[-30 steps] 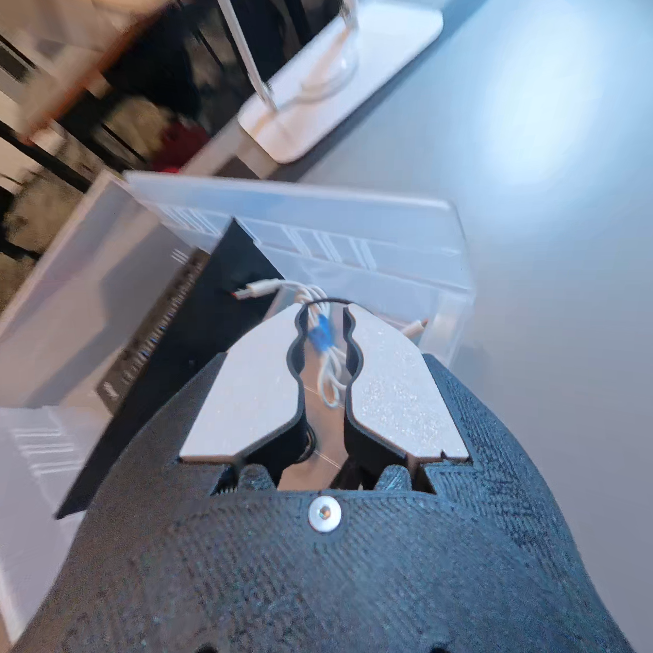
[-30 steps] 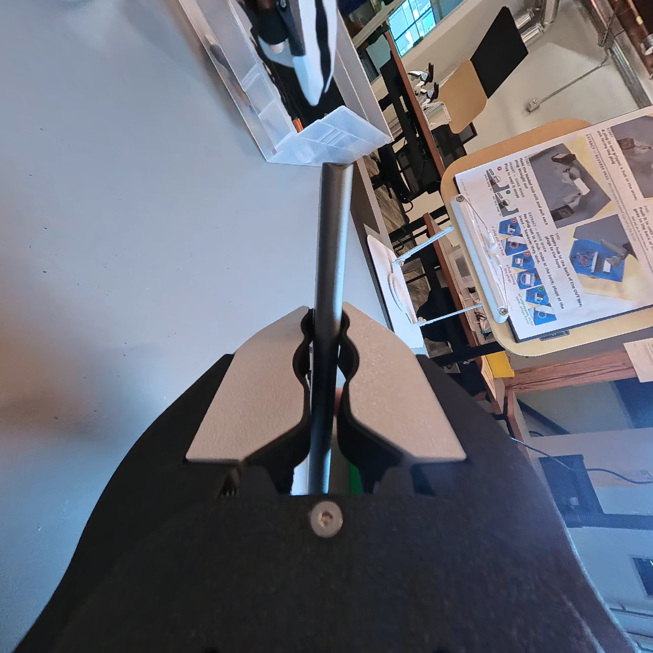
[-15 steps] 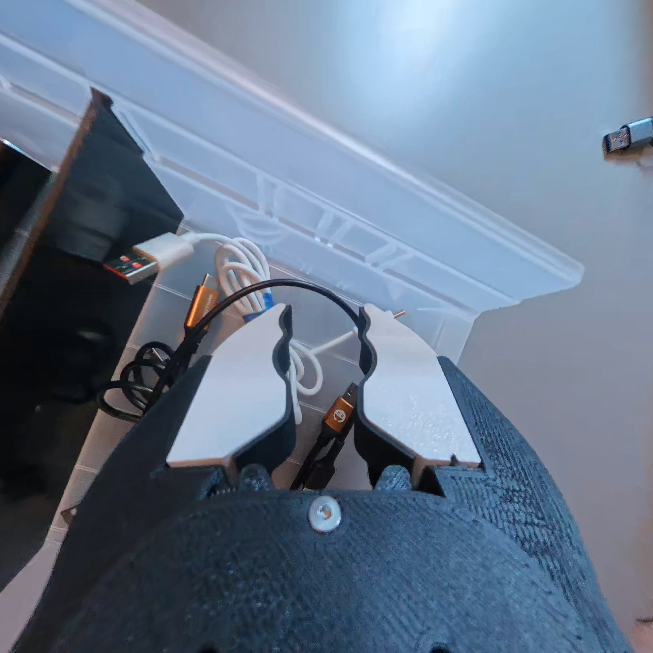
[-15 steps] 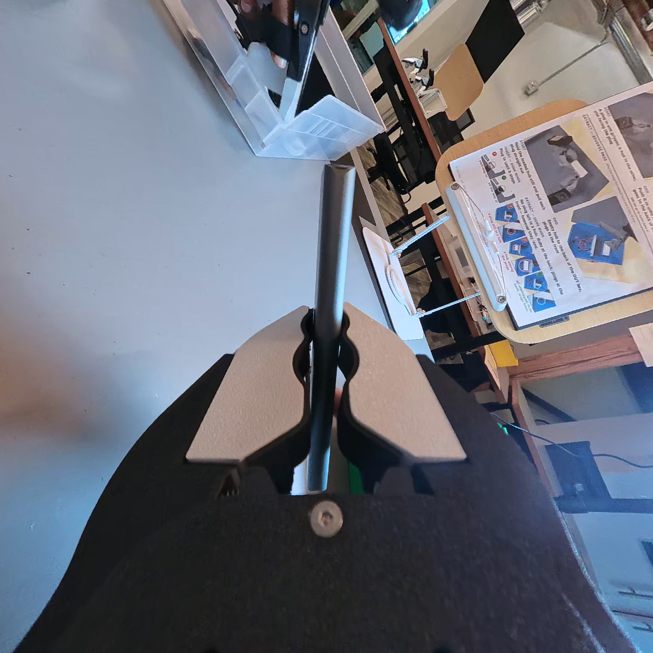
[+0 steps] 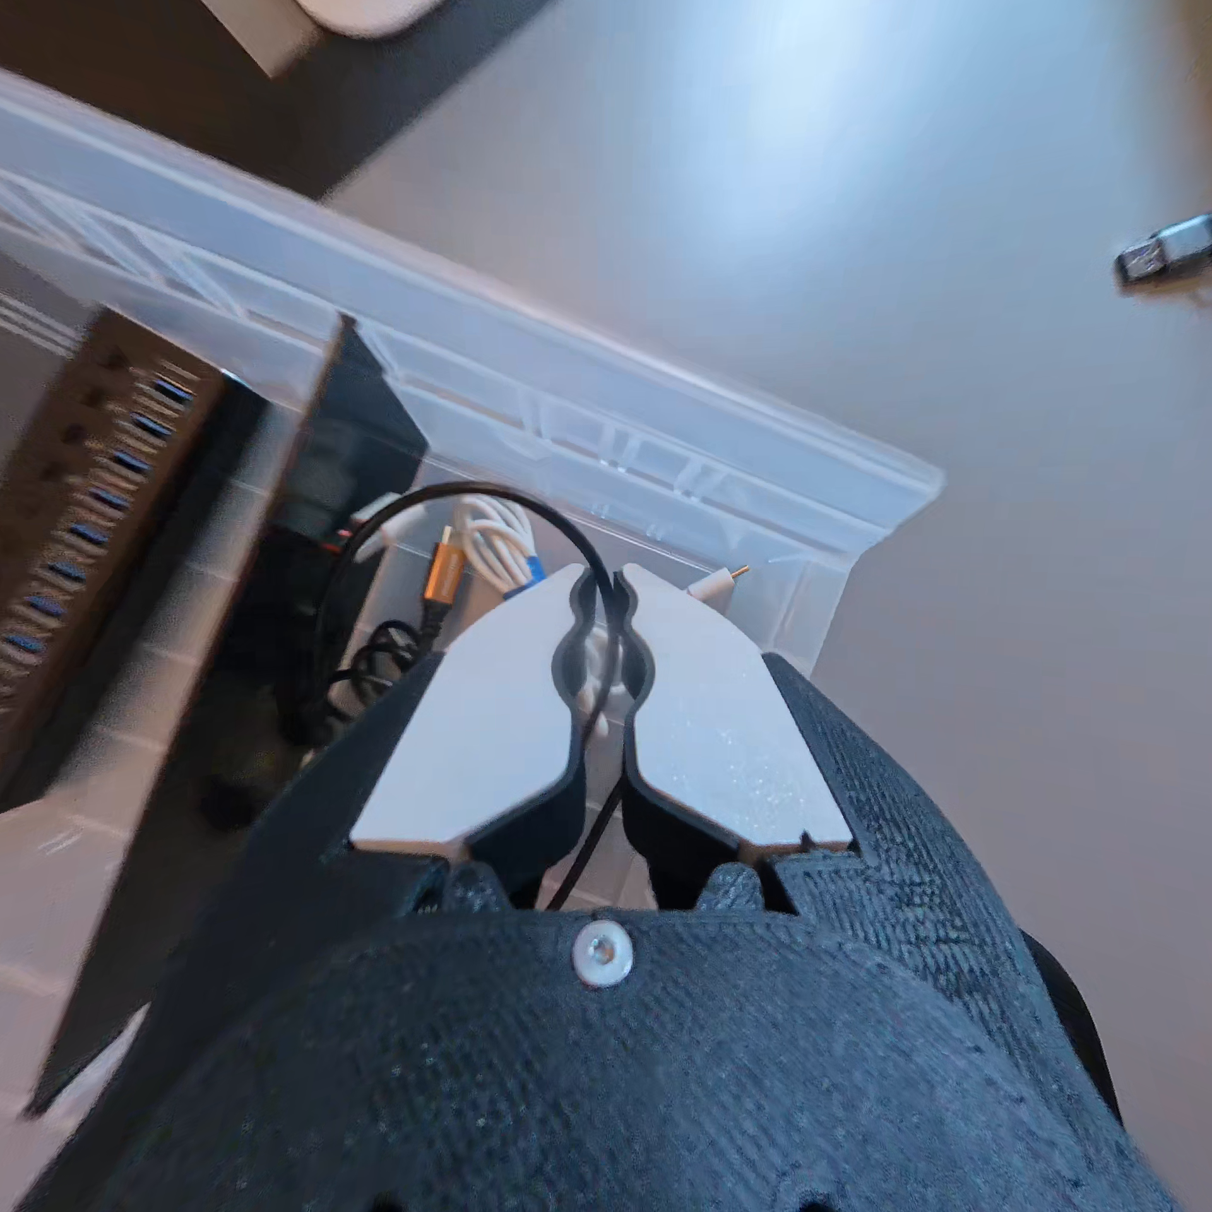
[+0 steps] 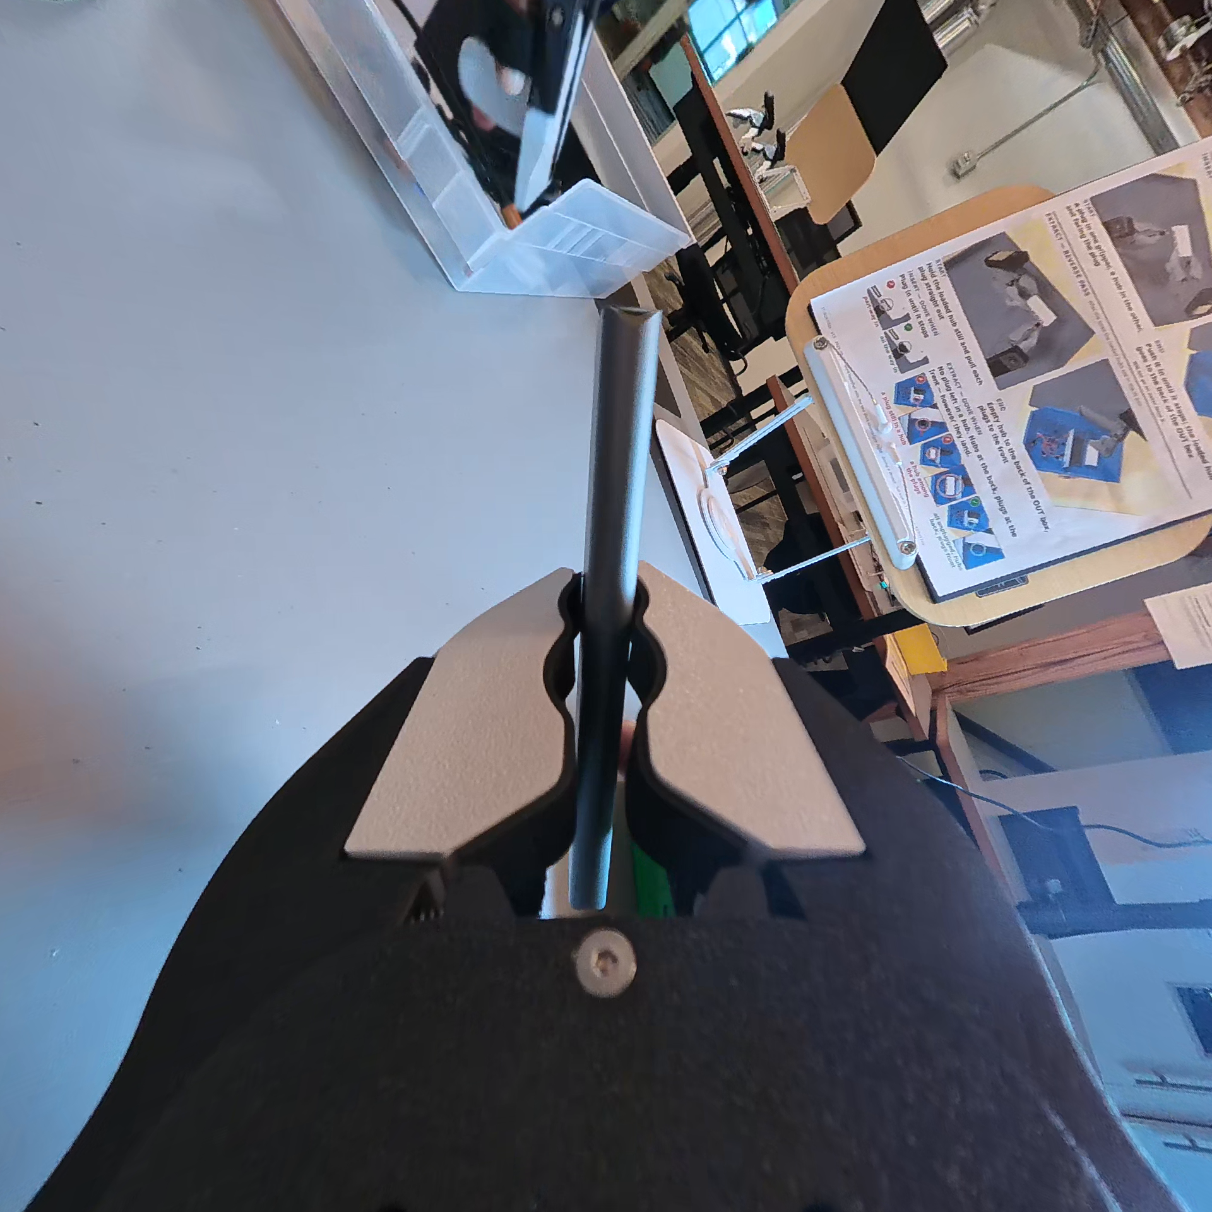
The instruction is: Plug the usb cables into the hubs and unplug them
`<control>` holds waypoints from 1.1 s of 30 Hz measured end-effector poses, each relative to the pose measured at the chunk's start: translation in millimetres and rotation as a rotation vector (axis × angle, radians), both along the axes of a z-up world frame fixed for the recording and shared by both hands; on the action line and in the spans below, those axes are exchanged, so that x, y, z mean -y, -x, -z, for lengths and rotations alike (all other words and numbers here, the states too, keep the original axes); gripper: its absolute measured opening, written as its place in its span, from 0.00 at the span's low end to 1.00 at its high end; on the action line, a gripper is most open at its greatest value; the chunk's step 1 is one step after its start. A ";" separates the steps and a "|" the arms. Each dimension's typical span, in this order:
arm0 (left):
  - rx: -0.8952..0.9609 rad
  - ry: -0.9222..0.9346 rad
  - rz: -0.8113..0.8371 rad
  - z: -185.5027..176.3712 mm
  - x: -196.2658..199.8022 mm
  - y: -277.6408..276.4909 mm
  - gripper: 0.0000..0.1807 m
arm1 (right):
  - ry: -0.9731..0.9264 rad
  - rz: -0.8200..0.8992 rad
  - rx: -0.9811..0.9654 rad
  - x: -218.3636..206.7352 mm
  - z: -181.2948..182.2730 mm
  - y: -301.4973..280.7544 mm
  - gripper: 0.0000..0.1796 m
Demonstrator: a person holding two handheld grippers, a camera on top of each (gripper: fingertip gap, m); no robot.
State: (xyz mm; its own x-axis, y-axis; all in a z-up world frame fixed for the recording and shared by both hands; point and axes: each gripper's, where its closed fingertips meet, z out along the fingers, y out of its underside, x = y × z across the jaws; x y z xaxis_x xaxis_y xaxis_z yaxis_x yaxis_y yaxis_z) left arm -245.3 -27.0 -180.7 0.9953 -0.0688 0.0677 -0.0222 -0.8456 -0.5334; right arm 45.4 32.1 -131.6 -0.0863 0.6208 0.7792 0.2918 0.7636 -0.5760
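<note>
Grey counter (image 5: pixel 918 328) runs under both of your tools, and the clear bin (image 5: pixel 590 420) at 12 o'clock from your left gripper (image 5: pixel 606 584) holds the cables. Half a second ago its jaws stood apart over the black cable (image 5: pixel 459 488); now they have pinched shut on its loop, so a cable is likely ready to lift out, though its plug is hidden. Your right gripper (image 6: pixel 606 590) still clamps the dark slim hub (image 6: pixel 623 446) edge-on, pointing at 12 o'clock.
</note>
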 end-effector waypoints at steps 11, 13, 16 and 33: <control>-0.338 -0.643 0.521 -153.9 9.5 -126.8 0.02 | 0.007 0.009 -0.007 -0.4 3.4 3.7 0.06; -0.328 -0.690 0.712 -135.4 15.1 -176.3 0.02 | 0.010 0.027 -0.026 -4.7 -0.7 2.6 0.06; -0.271 -0.660 0.904 -79.3 19.8 -222.5 0.02 | 0.022 0.063 -0.055 -14.9 -7.4 -1.1 0.07; 0.329 -0.560 0.912 -32.3 53.8 -228.2 0.14 | 0.087 0.111 -0.106 -36.9 -14.7 -12.1 0.06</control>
State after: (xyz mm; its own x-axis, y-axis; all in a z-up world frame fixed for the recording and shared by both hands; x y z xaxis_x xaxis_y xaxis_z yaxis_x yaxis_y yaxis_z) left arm -17.1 -80.8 -148.4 0.4963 -0.8667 0.0491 -0.2985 -0.2236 -0.9278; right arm 57.6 69.1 -116.9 0.0658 0.6872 0.7235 0.3056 0.6763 -0.6702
